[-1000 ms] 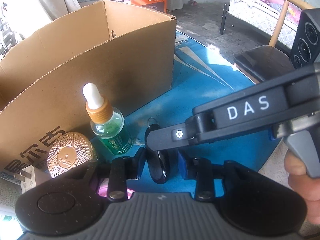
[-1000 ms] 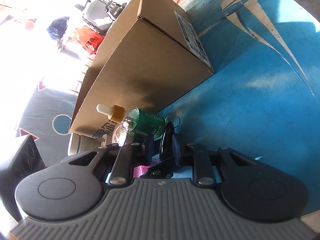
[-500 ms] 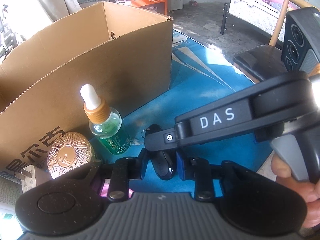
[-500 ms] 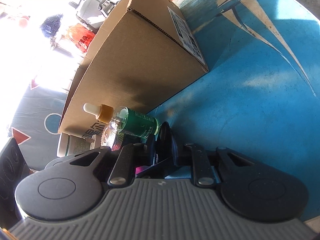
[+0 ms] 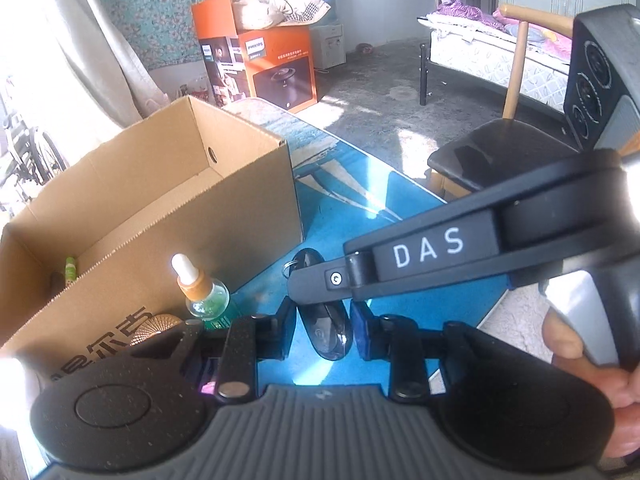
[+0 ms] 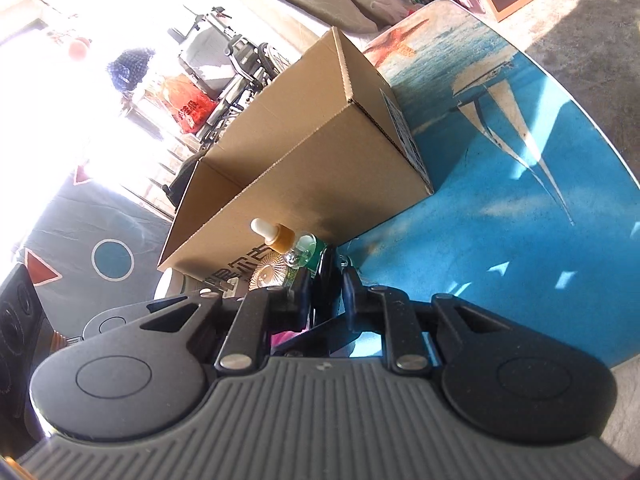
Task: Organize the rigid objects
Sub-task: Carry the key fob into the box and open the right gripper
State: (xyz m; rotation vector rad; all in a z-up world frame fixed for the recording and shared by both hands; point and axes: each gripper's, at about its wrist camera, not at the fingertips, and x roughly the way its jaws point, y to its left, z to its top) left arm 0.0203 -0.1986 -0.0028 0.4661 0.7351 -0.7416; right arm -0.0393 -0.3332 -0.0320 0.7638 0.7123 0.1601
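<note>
Black key fob (image 5: pixel 326 330) clamped between both narrowly closed grippers, left gripper (image 5: pixel 324 330), right gripper (image 6: pixel 326 284).

Home bedroom, bed (image 5: pixel 496 60), wooden chair (image 5: pixel 492 152)

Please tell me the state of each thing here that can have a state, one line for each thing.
Black glossy key fob with metal ring: gripped by both grippers.
Left gripper: shut on the fob.
Right gripper: shut on the fob.
Brown cardboard box: open on top, upright.
Green glass dropper bottle with white bulb: upright, capped, beside the box.
Round copper-coloured ribbed disc: beside the bottle, partly hidden.
</note>
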